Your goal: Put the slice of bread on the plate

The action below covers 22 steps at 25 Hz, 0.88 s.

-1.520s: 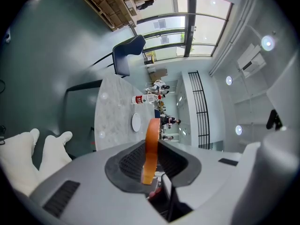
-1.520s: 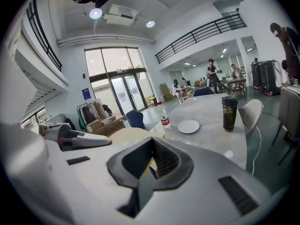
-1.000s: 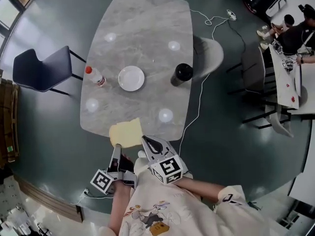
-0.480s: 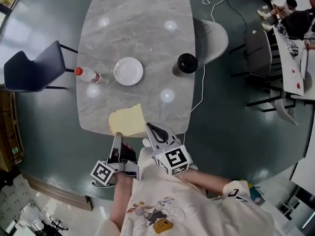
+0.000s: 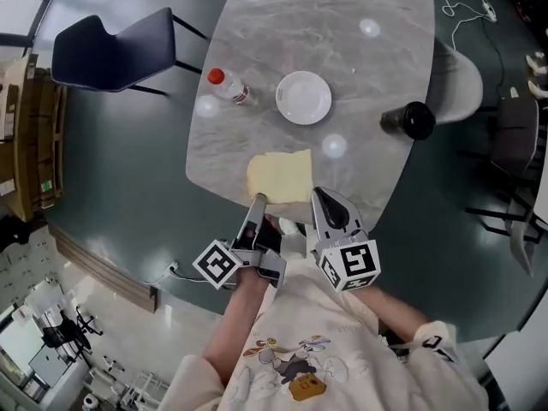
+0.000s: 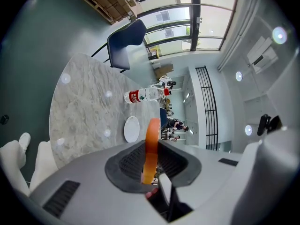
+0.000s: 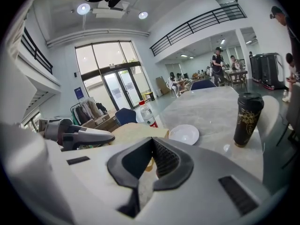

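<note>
Bread, a pale yellow square slice [image 5: 280,176], has its near edge clamped in the jaws of the left gripper [image 5: 259,199]. The right gripper [image 5: 318,193] hangs beside its corner, jaws together and empty.

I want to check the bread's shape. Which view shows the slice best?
The head view: the slice of bread shows nearly its whole top face. The left gripper view shows only its edge; the right gripper view, a foreshortened part.

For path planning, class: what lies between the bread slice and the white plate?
Nothing: in the head view, only bare marble table separates the bread slice from the plate.
</note>
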Each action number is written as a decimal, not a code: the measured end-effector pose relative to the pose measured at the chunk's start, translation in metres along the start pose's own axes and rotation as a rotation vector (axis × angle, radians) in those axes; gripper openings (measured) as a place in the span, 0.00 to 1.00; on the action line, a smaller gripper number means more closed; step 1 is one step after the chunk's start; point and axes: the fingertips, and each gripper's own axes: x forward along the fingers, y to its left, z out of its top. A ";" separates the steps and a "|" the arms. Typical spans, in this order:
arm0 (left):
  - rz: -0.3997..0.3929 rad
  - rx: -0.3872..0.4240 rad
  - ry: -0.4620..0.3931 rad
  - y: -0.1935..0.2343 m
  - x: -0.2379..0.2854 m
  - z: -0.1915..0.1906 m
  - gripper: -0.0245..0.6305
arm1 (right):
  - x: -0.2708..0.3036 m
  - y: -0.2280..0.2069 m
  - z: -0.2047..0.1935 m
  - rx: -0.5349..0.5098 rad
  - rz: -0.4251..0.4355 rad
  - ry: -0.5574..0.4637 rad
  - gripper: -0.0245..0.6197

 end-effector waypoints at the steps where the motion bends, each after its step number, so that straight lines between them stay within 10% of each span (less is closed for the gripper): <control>1: 0.006 0.001 -0.010 0.008 0.009 0.005 0.17 | 0.013 -0.006 -0.003 -0.004 0.010 0.000 0.05; 22: 0.037 -0.023 -0.050 0.029 0.057 0.017 0.17 | 0.068 -0.041 0.026 -0.074 0.035 -0.021 0.05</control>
